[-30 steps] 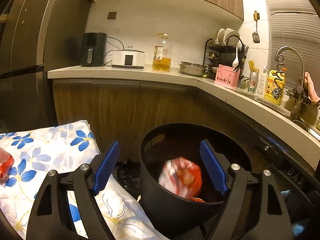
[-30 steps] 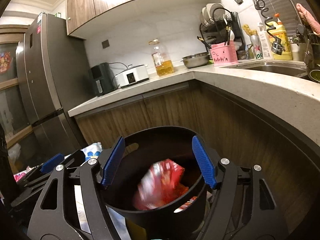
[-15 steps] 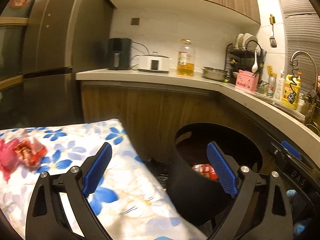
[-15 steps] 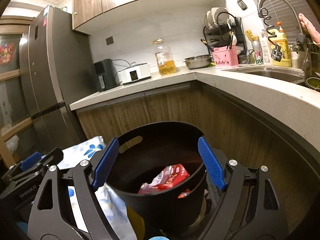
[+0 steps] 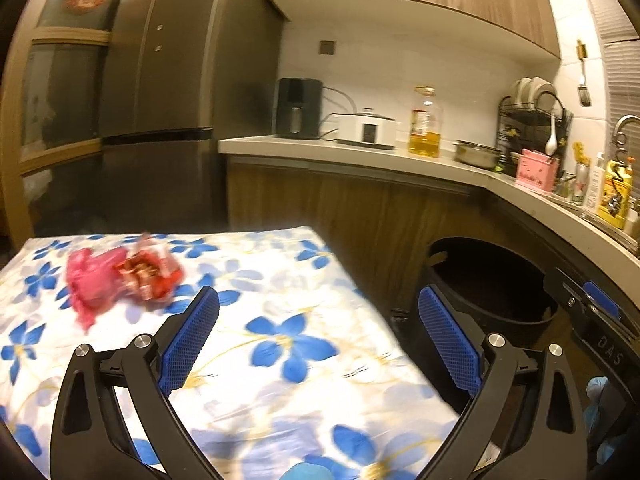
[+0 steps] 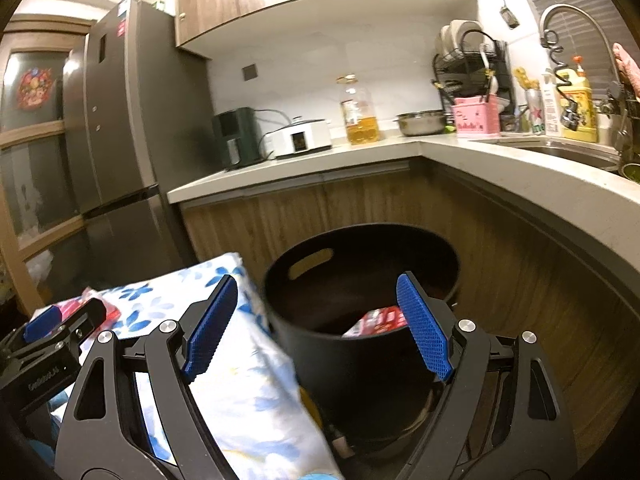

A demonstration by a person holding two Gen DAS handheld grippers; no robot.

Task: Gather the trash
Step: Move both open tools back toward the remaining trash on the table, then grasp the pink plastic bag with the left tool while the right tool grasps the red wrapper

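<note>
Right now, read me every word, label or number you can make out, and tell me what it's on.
"DAS": white letters on the black frame of the right tongs.
White lettering on the left tongs, seen from the right wrist: too small to read.
Oil bottle, yellow bottle, pink box, fridge sticker, red wrappers: print too blurred.
Both tongs' jaws have just been opening, with nothing between them.

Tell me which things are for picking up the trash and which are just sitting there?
For the job: red wrappers on the flowery cloth; black bin with a wrapper inside; left gripper; right gripper, both open.

Just sitting there: oil bottle, white cooker, pink holder, fridge.
</note>
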